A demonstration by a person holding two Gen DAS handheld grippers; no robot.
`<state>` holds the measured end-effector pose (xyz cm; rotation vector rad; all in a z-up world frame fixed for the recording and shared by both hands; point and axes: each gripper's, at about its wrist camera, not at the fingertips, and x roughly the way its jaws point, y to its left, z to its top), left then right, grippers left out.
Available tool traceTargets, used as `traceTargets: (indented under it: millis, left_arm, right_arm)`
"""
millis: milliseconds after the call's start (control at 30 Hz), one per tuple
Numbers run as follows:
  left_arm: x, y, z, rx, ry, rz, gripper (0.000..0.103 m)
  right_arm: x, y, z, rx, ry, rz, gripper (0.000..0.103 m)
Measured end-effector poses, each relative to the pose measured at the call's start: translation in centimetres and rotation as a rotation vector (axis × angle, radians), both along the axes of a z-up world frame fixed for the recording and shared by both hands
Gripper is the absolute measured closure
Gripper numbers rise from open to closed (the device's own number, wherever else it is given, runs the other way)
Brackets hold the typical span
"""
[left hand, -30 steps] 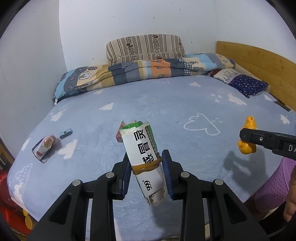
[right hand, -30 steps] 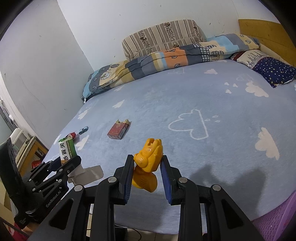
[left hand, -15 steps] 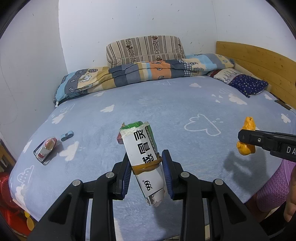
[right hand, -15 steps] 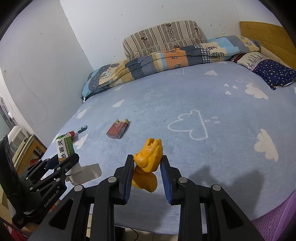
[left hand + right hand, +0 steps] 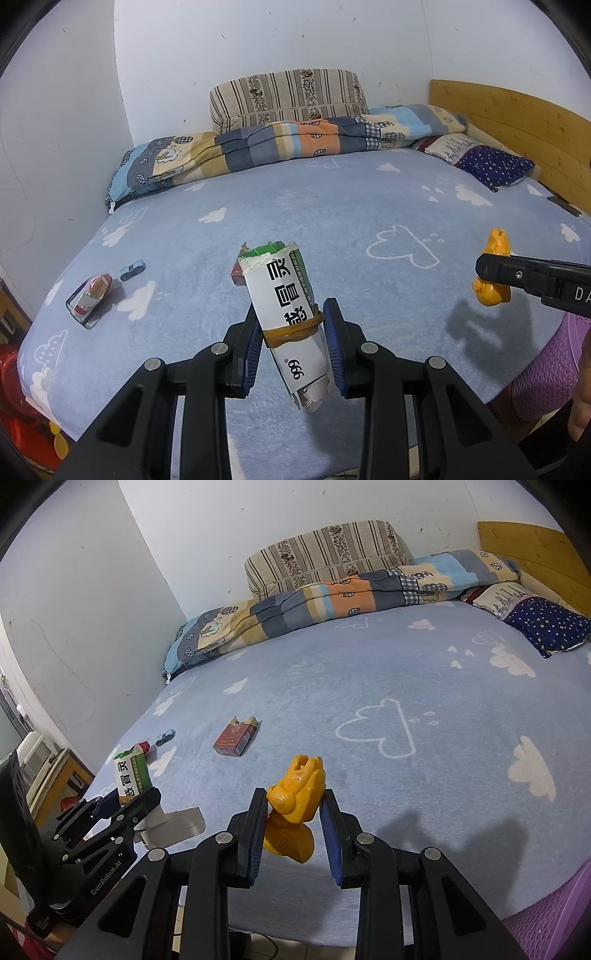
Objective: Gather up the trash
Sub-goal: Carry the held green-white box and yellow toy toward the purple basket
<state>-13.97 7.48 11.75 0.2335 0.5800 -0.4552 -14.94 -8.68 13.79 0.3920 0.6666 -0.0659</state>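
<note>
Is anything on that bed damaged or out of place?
Yes. A red cigarette pack lies on the blue sheet with its top torn open. Left of it sit a toy car and a wrapped packet, litter-like on an otherwise tidy bed.

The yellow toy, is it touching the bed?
Apart. In the left wrist view the yellow toy hangs clamped in the right gripper, its shadow falling separately on the bed.

I see a bed [image 5: 406, 657] in a blue cloud-print sheet: a red cigarette pack [image 5: 235, 736] lies near its left edge, two toy cars [image 5: 92, 295] beyond, and a folded quilt [image 5: 332, 602] along the far edge.
</note>
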Motion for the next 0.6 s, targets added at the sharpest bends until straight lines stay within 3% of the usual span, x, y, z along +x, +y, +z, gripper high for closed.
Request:
traceTargets:
  millis: [333, 600]
  left_arm:
    - [0.5, 0.0, -0.3, -0.003, 0.014, -0.021, 0.072]
    - [-0.3, -1.8, -0.2, -0.055, 0.076, -0.125, 0.072]
  right_arm:
    - [-0.1, -0.2, 0.0, 0.005, 0.0, 0.0, 0.073]
    - [-2.6, -2.7, 1.4, 0.063, -0.047, -0.083, 0.073]
